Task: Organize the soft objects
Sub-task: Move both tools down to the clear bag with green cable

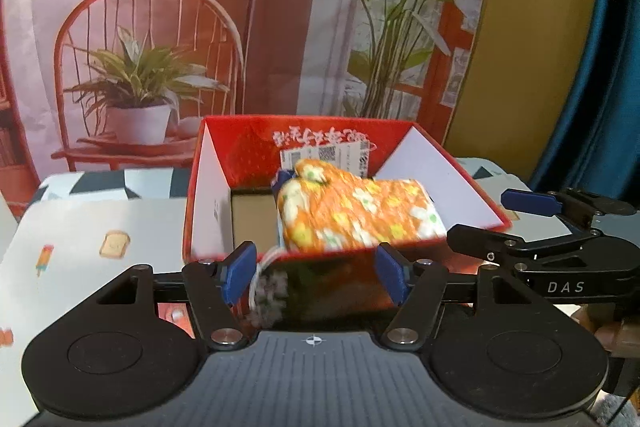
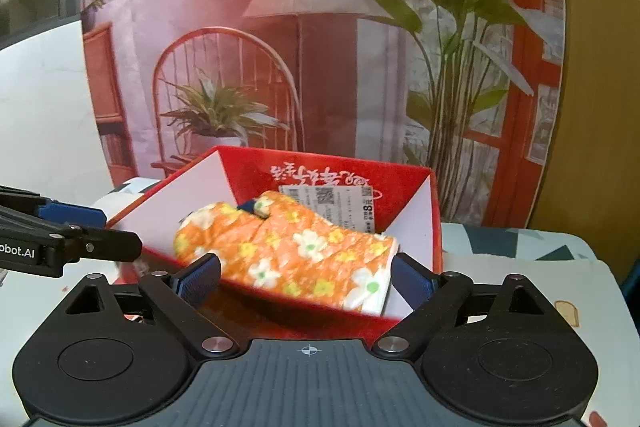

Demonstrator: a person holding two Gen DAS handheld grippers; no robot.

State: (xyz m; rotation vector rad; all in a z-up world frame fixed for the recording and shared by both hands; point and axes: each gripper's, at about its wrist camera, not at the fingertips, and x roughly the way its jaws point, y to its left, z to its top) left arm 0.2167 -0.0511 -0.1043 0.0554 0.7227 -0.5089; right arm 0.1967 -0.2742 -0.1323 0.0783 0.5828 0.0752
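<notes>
Near the far edge of the table (image 1: 80, 227), one red box (image 2: 436, 219) stood open, its flaps raised. One orange flowered cloth (image 2: 304, 247), folded into a soft bundle, lay inside it toward the right wall, with its near end drooping over the front rim. A printed label (image 2: 344, 199) showed on the back wall behind it.

The right gripper (image 2: 308, 277) hung just before that rim with its blue pads spread wide, one on each side of the cloth's overhanging end; whether they touched the fabric could not be told, and they clamped nothing. The left gripper (image 1: 316, 275) was likewise wide open and empty, held low before the box's front wall, where something blurred and pale with a loop of cord (image 1: 264, 287) showed between its fingers, too smeared to name.

Judging by this, the cloth seemed mostly stowed. Tucking in its overhanging end probably remained, and perhaps dealing with the blurred item.
</notes>
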